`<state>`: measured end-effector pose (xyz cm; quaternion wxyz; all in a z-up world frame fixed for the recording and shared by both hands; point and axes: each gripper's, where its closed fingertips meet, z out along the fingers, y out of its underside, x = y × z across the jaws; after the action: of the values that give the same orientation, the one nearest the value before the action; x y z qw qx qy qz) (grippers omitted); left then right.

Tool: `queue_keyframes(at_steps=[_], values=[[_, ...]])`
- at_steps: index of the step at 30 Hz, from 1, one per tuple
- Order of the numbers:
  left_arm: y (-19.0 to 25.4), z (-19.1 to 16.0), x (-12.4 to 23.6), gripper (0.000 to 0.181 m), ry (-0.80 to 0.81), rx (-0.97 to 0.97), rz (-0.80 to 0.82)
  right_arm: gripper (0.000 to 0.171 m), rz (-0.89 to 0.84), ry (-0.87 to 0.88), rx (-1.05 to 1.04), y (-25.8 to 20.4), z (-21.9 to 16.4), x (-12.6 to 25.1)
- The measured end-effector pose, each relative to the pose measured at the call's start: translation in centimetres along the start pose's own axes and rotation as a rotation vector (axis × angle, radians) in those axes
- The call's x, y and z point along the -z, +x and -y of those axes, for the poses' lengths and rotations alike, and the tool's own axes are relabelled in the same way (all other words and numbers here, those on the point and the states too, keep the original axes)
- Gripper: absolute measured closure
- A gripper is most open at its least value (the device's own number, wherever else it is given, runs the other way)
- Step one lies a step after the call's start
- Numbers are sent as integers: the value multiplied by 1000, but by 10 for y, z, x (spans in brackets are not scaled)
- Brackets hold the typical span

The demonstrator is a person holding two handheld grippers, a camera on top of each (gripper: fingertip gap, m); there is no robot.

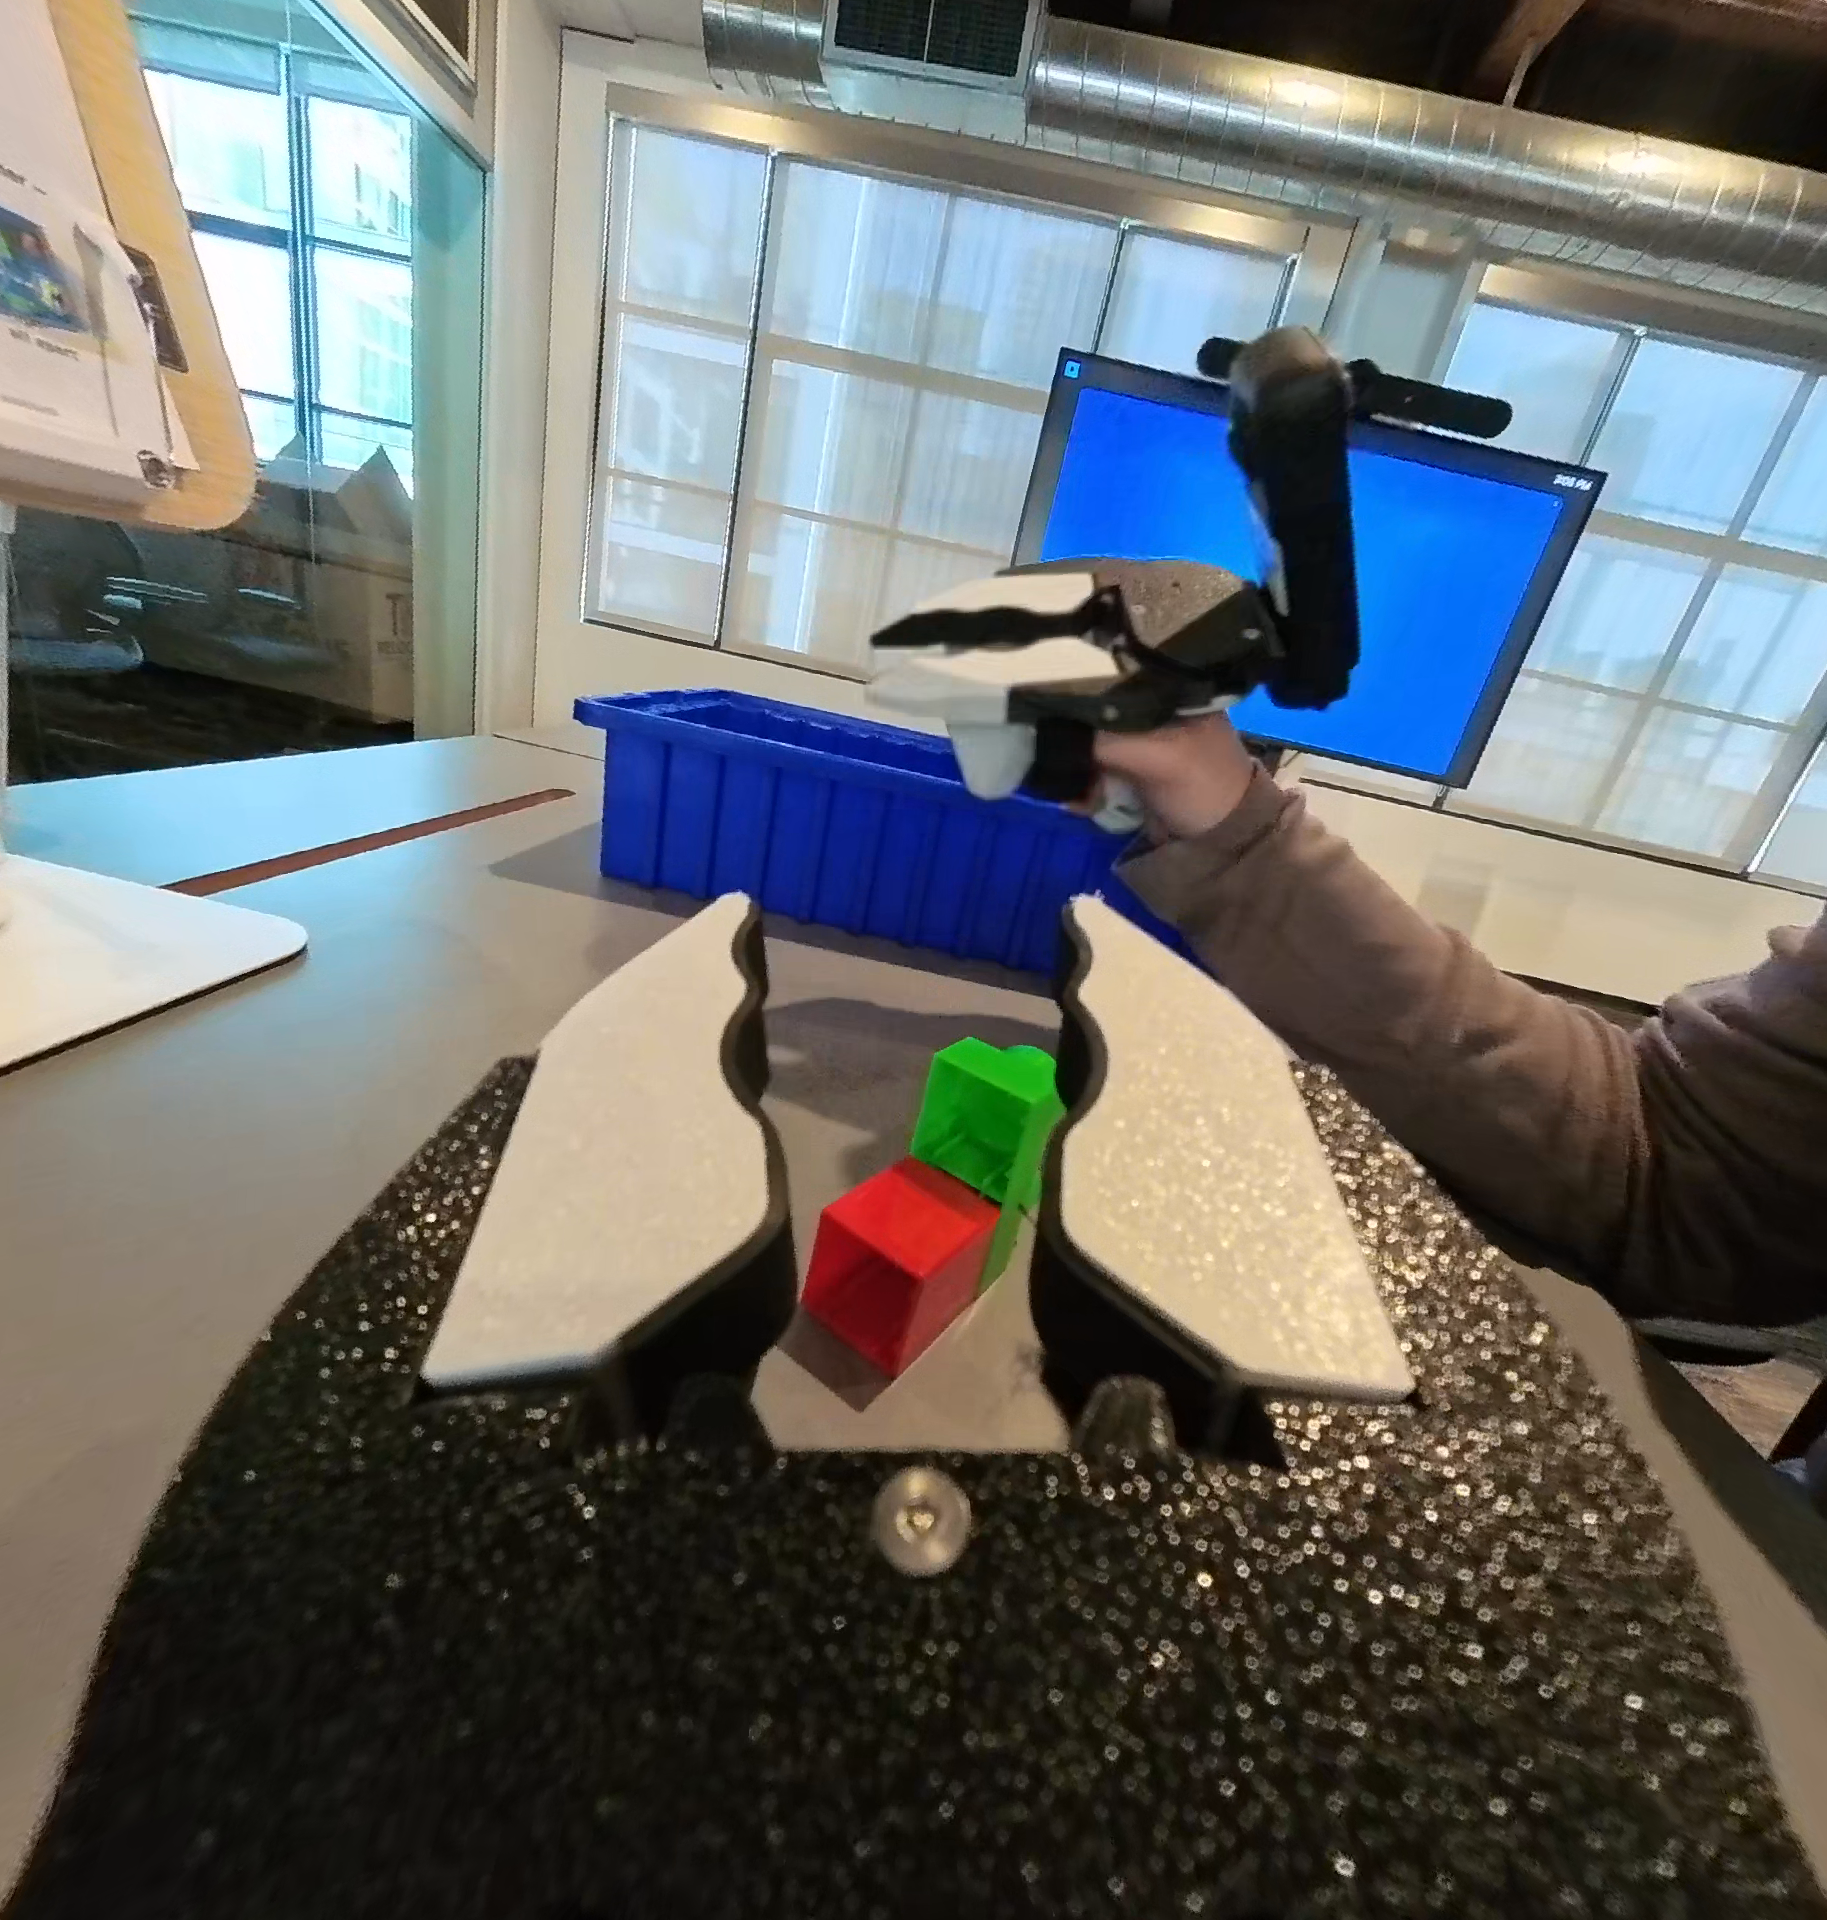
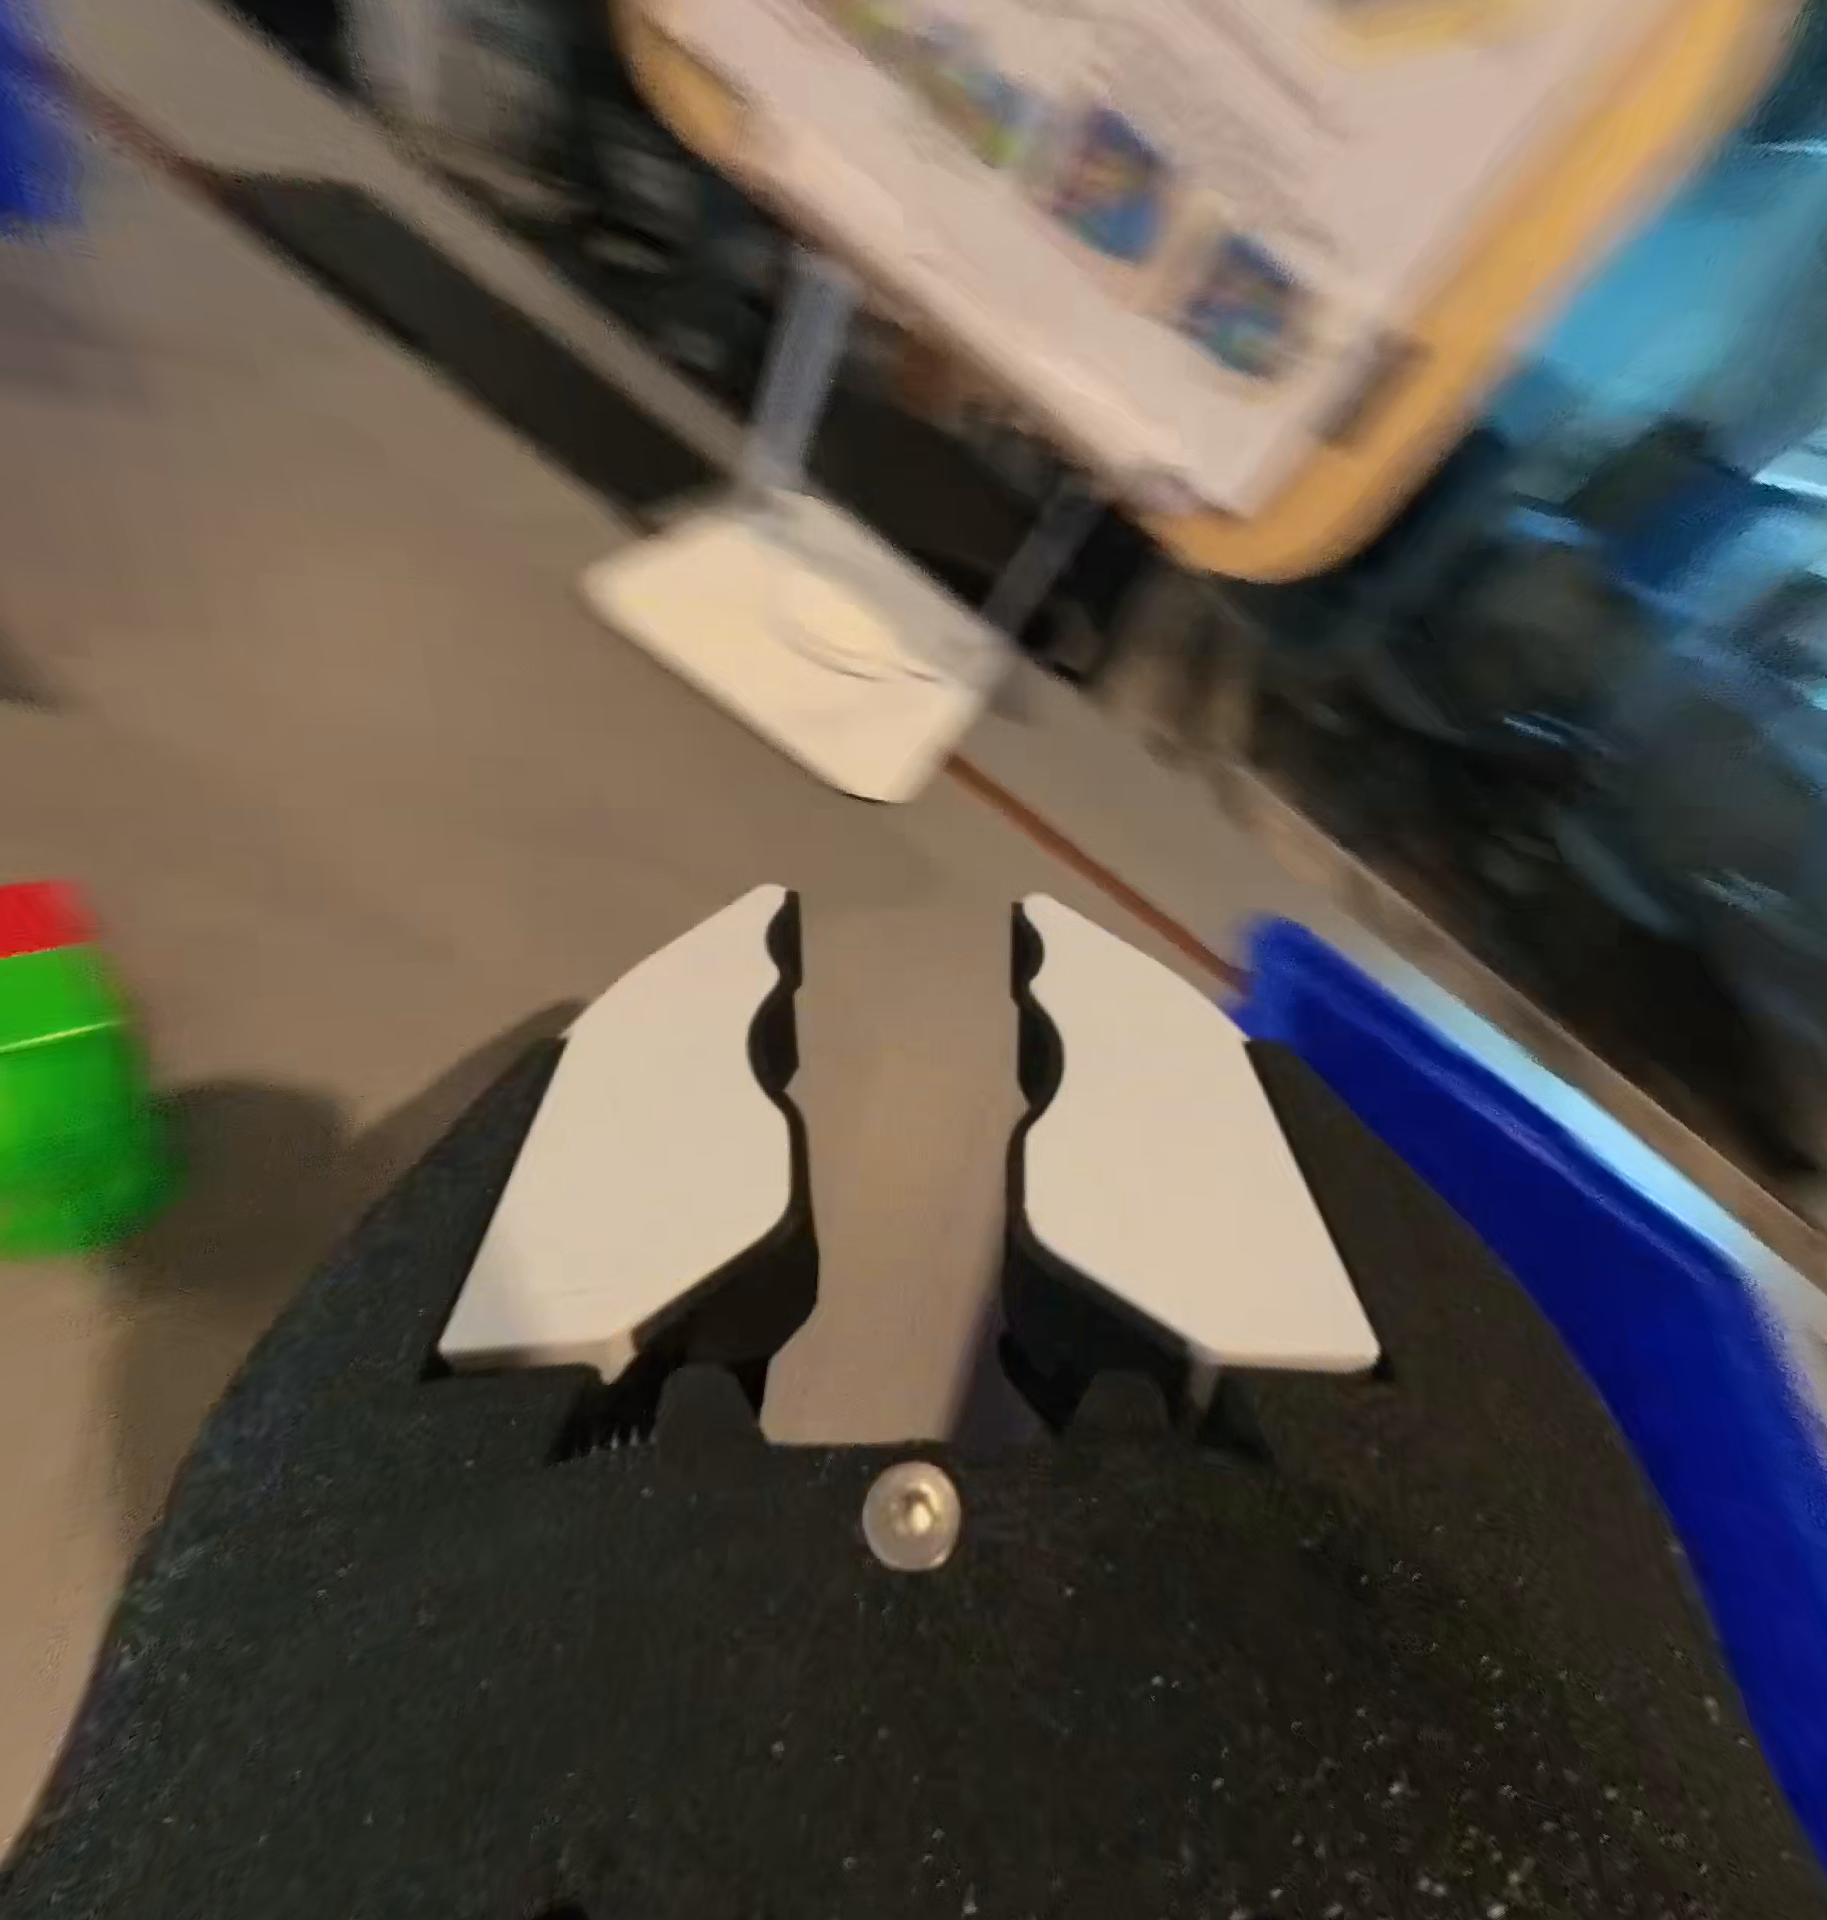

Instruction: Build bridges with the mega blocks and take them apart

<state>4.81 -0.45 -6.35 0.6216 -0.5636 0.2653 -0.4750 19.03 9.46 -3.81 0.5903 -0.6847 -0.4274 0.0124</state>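
A green block [image 1: 976,1117] and a red block [image 1: 893,1273] are joined and lie tipped on the grey table [image 1: 265,1143]. My left gripper [image 1: 914,925] is open, with its fingers on either side of the pair. The green block sits close against the right finger [image 1: 1179,1174]. My right gripper [image 1: 888,655] is raised in the air over the blue bin, held by a hand, and is empty. In the blurred right wrist view, the right gripper [image 2: 904,899] is open with nothing between its fingers. The green block [image 2: 36,1101] and red block [image 2: 15,920] show at the left edge.
A blue plastic bin [image 1: 836,821] stands behind the blocks and shows at the right in the right wrist view [image 2: 1511,1195]. A white stand base [image 1: 109,956] with a board of papers [image 1: 67,291] is at the left. A sleeved arm [image 1: 1460,1091] reaches in from the right.
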Motion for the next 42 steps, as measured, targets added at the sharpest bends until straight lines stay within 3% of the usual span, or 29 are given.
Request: queue_keyframes(at_steps=[3,9,11,16,19,24,28,31,34,37,42], values=[[0,0,0,128,1,6,0,124,465,47,15,-74,2,4],[0,0,0,129,2,11,-3,104,1011,32,-118,-140,-1,30],[0,0,0,129,2,12,-4,104,1112,45,-191,-149,4,33],[0,0,0,128,1,16,-6,106,1134,-95,-81,-181,-17,21],[0,0,0,128,4,17,-6,132,1046,-170,0,-188,-29,5],[3,-2,-2,122,-17,-4,-21,133,1011,7,69,-182,-10,9],[14,-11,-8,107,-82,-47,-67,133,1011,210,19,-169,17,22],[23,-20,-12,104,-144,-107,-95,134,1078,266,-45,-166,26,32],[32,-31,-15,111,-207,-170,-131,134,1138,307,-90,-167,32,39],[36,-33,-16,140,-215,-219,-131,134,1173,308,-114,-169,34,42],[23,-27,-16,142,-178,-243,-43,135,1032,290,-121,-159,36,26]])
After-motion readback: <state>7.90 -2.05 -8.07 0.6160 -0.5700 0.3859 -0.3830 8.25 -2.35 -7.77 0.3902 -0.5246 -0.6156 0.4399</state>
